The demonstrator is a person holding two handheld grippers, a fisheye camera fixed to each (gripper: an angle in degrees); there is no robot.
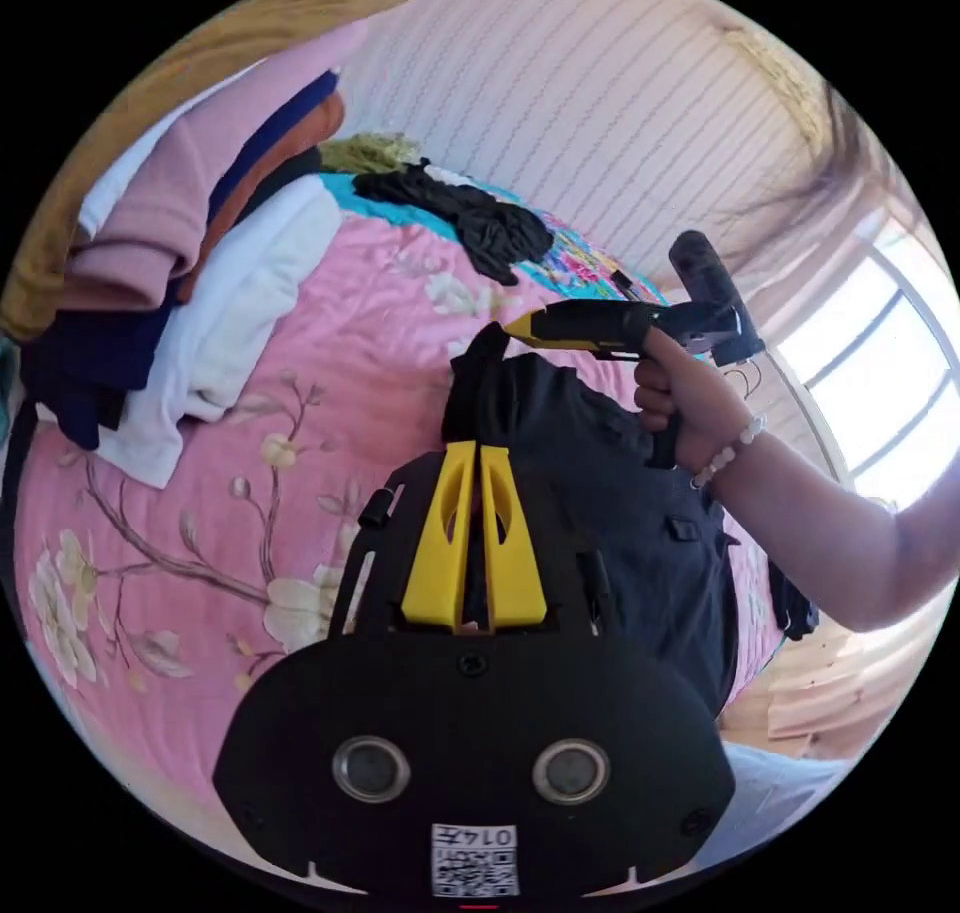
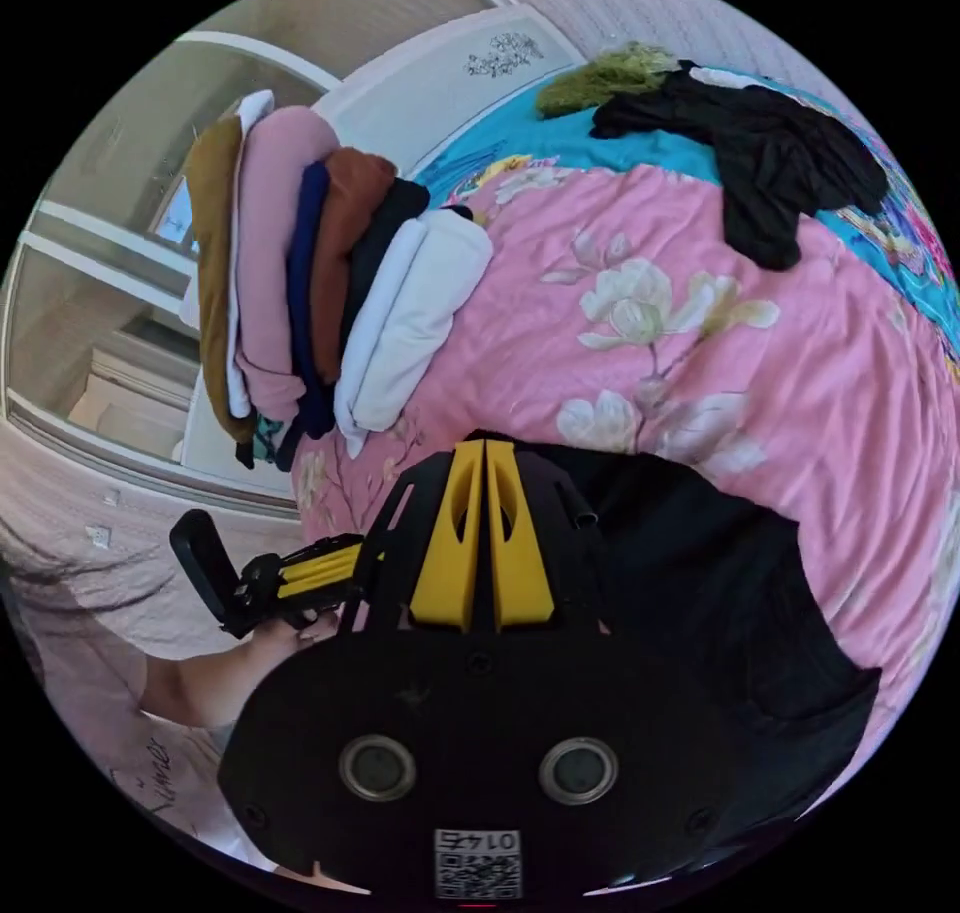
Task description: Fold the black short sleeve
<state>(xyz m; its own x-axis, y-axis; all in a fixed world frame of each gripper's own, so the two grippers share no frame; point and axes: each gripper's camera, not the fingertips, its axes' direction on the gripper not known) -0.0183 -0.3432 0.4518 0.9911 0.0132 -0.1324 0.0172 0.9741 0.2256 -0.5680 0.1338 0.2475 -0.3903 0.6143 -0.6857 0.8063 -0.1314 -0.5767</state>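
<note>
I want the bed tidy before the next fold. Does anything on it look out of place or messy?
Yes. A crumpled black garment lies loose near the far edge of the pink floral bedspread, beside a bunched green item, while the other clothes sit in a folded stack. The stack's layers sit unevenly.
</note>
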